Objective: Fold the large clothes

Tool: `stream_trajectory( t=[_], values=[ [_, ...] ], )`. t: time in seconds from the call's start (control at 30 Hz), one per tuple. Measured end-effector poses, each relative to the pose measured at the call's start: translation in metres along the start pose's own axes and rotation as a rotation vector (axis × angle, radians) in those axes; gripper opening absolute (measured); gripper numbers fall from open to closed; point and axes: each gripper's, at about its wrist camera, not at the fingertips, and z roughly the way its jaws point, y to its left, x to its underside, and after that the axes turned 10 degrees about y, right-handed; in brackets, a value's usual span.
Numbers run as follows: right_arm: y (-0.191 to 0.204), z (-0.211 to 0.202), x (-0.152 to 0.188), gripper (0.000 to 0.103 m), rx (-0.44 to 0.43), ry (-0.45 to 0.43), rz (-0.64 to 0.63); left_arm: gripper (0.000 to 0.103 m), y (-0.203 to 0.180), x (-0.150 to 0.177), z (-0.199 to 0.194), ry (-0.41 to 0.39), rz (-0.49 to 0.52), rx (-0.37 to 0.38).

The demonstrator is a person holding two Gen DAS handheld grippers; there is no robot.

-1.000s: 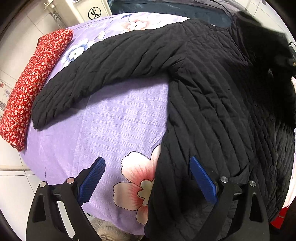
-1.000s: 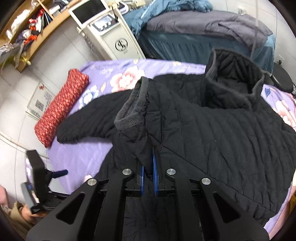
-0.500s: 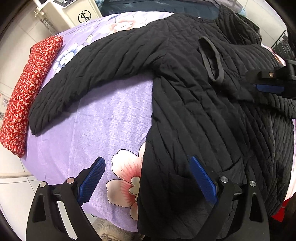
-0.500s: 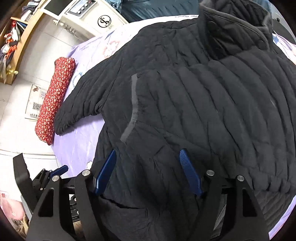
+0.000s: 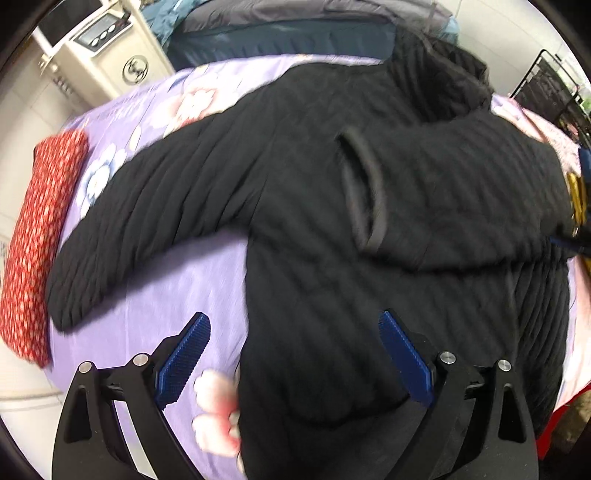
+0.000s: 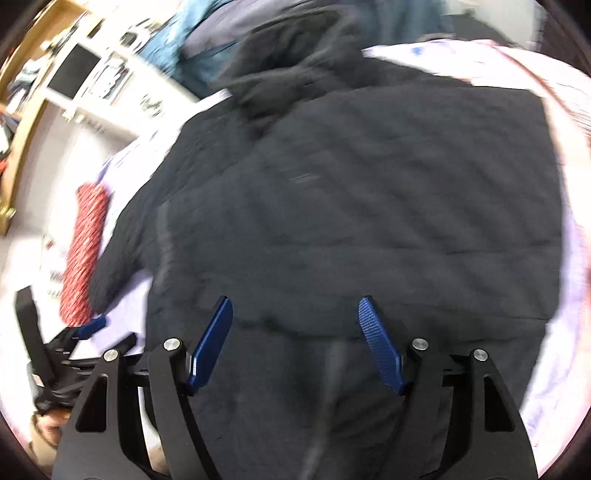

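A large black quilted jacket (image 5: 332, 229) lies spread on a purple flowered bed sheet (image 5: 166, 295). One sleeve (image 5: 147, 221) stretches out to the left; the other sleeve (image 5: 443, 203) is folded across the body, its cuff (image 5: 364, 192) showing. My left gripper (image 5: 293, 332) hovers open over the jacket's left edge, nothing between its blue pads. My right gripper (image 6: 295, 314) also stands open above the jacket (image 6: 369, 203), empty. The left gripper (image 6: 88, 325) shows at the left edge of the blurred right wrist view.
A red patterned pillow (image 5: 33, 236) lies along the sheet's left edge. A white machine (image 5: 103, 55) stands behind the bed, with another bed (image 5: 295, 29) in dark bedding beyond. A dark rack (image 5: 550, 92) is at the far right.
My right gripper let go of the sleeve, which now lies folded across the jacket's body, and moved right and lower. My left gripper shifted right over the jacket, still open.
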Motion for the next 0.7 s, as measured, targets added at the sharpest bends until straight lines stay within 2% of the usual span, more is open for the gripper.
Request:
stream_trajectory(
  t=[0.07, 0.17, 0.2, 0.33, 0.37, 0.53, 0.6, 0.63, 0.7],
  values=[
    [-0.017, -0.006, -0.003, 0.071, 0.104, -0.030, 0.023, 0.091, -0.014, -0.016, -0.004, -0.028, 0.032, -0.004],
    [-0.033, -0.008, -0.007, 0.071, 0.167, -0.052, 0.023, 0.091, -0.040, -0.036, -0.003, -0.046, 0.091, -0.028],
    [-0.043, -0.008, -0.010, 0.071, 0.193, -0.045, 0.009, 0.091, -0.047, -0.041, -0.002, -0.049, 0.104, -0.035],
    [-0.036, 0.014, -0.020, 0.074, 0.274, 0.013, -0.079, 0.091, -0.081, -0.062, 0.011, -0.039, 0.165, -0.077],
    [-0.036, 0.022, -0.021, 0.079, 0.288, 0.035, -0.103, 0.091, -0.091, -0.068, 0.019, -0.022, 0.182, -0.094],
    [-0.029, 0.042, -0.026, 0.082, 0.363, 0.069, -0.136, 0.091, -0.106, -0.082, 0.058, 0.065, 0.197, -0.149],
    [-0.027, 0.051, -0.028, 0.085, 0.392, 0.083, -0.145, 0.098, -0.104, -0.086, 0.072, 0.102, 0.167, -0.145],
    [-0.025, 0.055, -0.029, 0.087, 0.409, 0.088, -0.151, 0.098, -0.101, -0.087, 0.078, 0.118, 0.151, -0.131],
    [-0.021, 0.063, -0.033, 0.092, 0.444, 0.096, -0.160, 0.098, -0.091, -0.092, 0.091, 0.164, 0.100, -0.064]
  ],
)
